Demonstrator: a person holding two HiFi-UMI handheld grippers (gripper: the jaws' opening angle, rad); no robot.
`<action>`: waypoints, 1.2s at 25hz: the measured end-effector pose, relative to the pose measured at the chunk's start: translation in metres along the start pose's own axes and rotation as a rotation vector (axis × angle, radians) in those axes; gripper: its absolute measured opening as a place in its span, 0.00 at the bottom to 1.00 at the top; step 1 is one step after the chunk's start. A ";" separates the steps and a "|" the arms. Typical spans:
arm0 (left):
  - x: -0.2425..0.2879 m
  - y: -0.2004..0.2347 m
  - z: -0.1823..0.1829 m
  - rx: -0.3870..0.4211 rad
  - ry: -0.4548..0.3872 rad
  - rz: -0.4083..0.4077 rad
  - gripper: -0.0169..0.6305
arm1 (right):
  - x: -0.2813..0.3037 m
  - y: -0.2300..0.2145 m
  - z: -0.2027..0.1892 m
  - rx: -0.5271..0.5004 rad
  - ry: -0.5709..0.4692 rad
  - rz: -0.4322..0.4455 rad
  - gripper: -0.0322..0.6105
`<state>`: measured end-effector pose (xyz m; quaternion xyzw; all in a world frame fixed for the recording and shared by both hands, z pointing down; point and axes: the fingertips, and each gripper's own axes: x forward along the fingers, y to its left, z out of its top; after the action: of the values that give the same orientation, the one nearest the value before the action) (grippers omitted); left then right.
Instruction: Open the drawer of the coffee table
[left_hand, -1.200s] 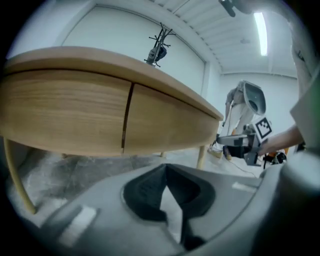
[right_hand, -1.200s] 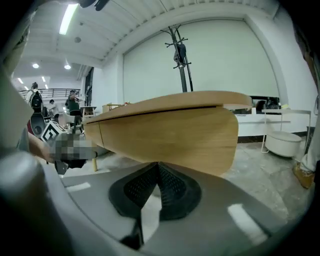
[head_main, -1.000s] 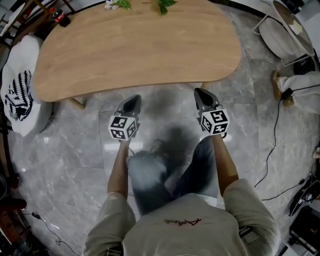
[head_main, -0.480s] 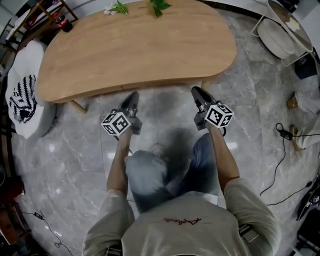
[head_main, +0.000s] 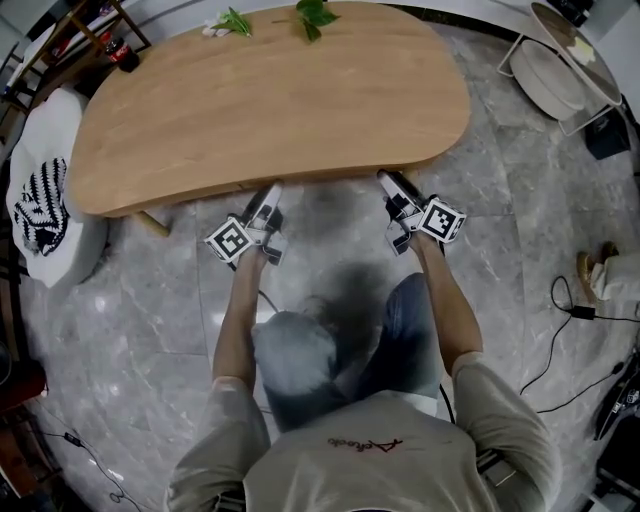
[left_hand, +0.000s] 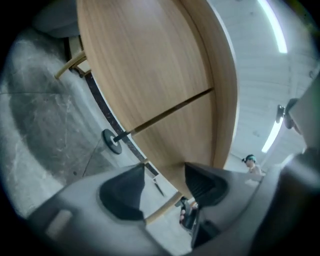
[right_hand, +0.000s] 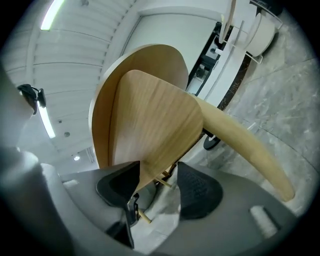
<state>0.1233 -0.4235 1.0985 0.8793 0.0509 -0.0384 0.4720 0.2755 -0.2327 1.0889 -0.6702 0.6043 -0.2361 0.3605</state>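
The coffee table (head_main: 270, 100) has a long oval wooden top on a grey marble floor. Both grippers are at its near edge, under the overhang. My left gripper (head_main: 268, 195) is rolled on its side. Its jaws have just been opening, and the lower edge of the wooden front panel (left_hand: 150, 75) runs between them (left_hand: 162, 185) without the pads pressing on it. A dark seam (left_hand: 170, 112) crosses that panel. My right gripper (head_main: 390, 185) has also just opened its jaws, and a corner of the wooden panel (right_hand: 155, 130) reaches between them (right_hand: 157, 187).
A white stool with a black-and-white cloth (head_main: 40, 200) stands left of the table. A cola bottle (head_main: 118, 50) and green leaves (head_main: 315, 12) are at the far side. A white rack (head_main: 555, 70) and floor cables (head_main: 560, 300) are on the right. A slanted table leg (right_hand: 245, 145) passes close by.
Both grippers have moved forward to the table's near edge and rolled onto their sides. Their jaws, shut before, now stand apart.
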 end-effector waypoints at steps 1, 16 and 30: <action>0.001 0.000 0.001 0.009 0.003 -0.004 0.39 | 0.001 0.000 0.002 -0.005 -0.005 0.006 0.38; -0.011 -0.015 -0.001 0.106 0.030 -0.051 0.28 | -0.013 0.010 -0.008 0.073 -0.092 0.037 0.26; -0.053 -0.049 -0.035 0.195 0.083 -0.056 0.23 | -0.061 0.037 -0.031 0.103 -0.123 0.057 0.23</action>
<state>0.0650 -0.3699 1.0834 0.9202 0.0909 -0.0198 0.3803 0.2186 -0.1792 1.0872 -0.6466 0.5866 -0.2150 0.4377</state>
